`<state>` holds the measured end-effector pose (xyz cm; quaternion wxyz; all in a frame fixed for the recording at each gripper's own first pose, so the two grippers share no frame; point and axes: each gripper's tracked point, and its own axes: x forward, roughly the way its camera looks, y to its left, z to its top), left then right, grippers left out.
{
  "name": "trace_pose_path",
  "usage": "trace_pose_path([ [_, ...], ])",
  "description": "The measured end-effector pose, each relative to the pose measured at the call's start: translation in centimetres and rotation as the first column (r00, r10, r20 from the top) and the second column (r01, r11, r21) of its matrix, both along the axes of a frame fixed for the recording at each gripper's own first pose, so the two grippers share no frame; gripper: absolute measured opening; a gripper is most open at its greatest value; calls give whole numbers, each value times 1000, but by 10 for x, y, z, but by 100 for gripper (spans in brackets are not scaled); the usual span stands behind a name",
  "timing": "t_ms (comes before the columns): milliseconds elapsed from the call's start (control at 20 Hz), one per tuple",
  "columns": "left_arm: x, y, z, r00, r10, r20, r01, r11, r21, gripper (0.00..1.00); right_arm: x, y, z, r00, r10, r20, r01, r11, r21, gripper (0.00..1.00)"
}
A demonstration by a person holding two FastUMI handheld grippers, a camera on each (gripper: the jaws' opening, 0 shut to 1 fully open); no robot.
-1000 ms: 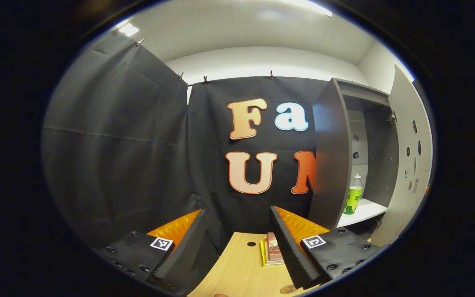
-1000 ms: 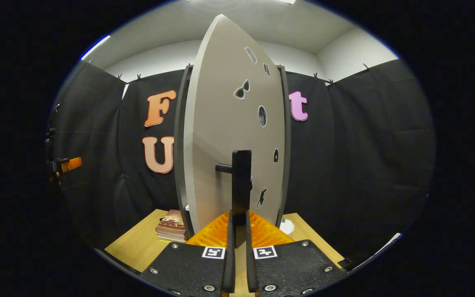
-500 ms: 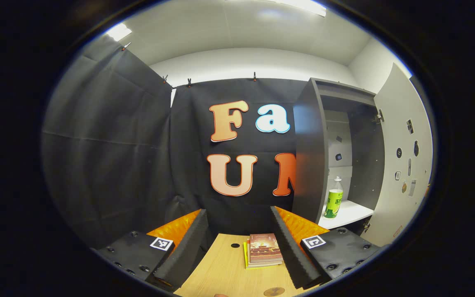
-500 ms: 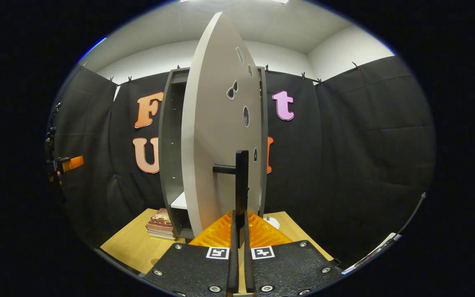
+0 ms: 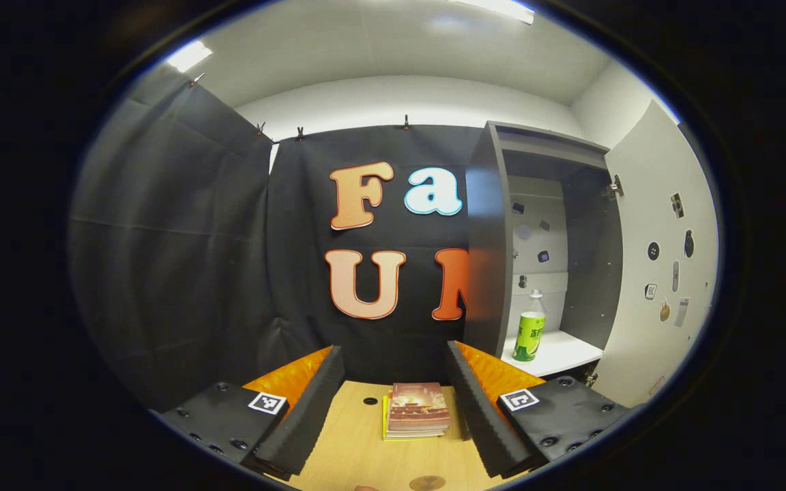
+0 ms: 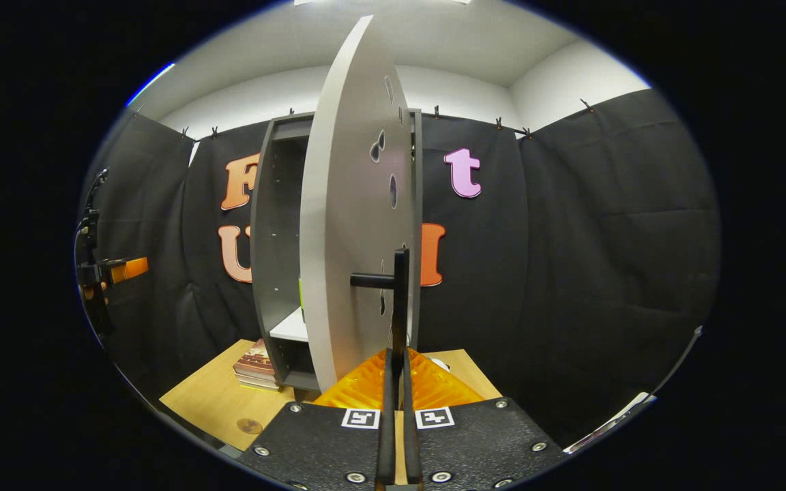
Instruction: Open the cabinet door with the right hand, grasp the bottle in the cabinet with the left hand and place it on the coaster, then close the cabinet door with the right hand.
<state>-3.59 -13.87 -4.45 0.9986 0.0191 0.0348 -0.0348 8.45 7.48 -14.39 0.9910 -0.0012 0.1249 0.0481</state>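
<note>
In the left gripper view the grey cabinet [image 5: 485, 259] stands open at the right, its pale door [image 5: 652, 273] swung out. A green-labelled bottle [image 5: 528, 327] stands upright on the white shelf [image 5: 560, 351]. My left gripper [image 5: 393, 351] is open and holds nothing, well short of the cabinet. A brown round coaster [image 5: 427, 483] lies on the table just below it. In the right gripper view my right gripper [image 6: 398, 354] is shut on the door's black handle [image 6: 400, 300]. The door [image 6: 348, 225] stands almost edge-on. A green sliver of the bottle [image 6: 301, 300] shows behind it.
A small stack of books [image 5: 419, 409] lies on the wooden table [image 5: 359, 450] between my left fingers, left of the cabinet's foot. In the right gripper view the books [image 6: 255, 358] and coaster [image 6: 250, 426] sit at lower left, and a hand with the other gripper [image 6: 110, 273] is at far left.
The door has swung further open with my right gripper on its handle, baring more of the cabinet's inside. The left gripper's view has turned toward the cabinet, so bottle and books sit nearer its centre.
</note>
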Motion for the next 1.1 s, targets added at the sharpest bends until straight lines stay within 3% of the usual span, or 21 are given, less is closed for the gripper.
trace_pose_path([
  [500,17,-104,-1,996,-84,8,84,996,-13,98,2,-31,-2,998,-65,4,65,998,-10,5],
  [700,32,-155,-5,991,-136,6,137,990,-21,98,1,-15,-7,1000,-3,-13,3,998,58,5],
  [900,54,-204,-17,983,-182,-3,182,983,-18,98,-9,-16,-9,999,11,-44,-7,996,91,5],
  [1100,66,-247,-29,975,-224,-1,224,975,-16,98,-12,-30,-10,998,-51,-43,55,995,80,5],
])
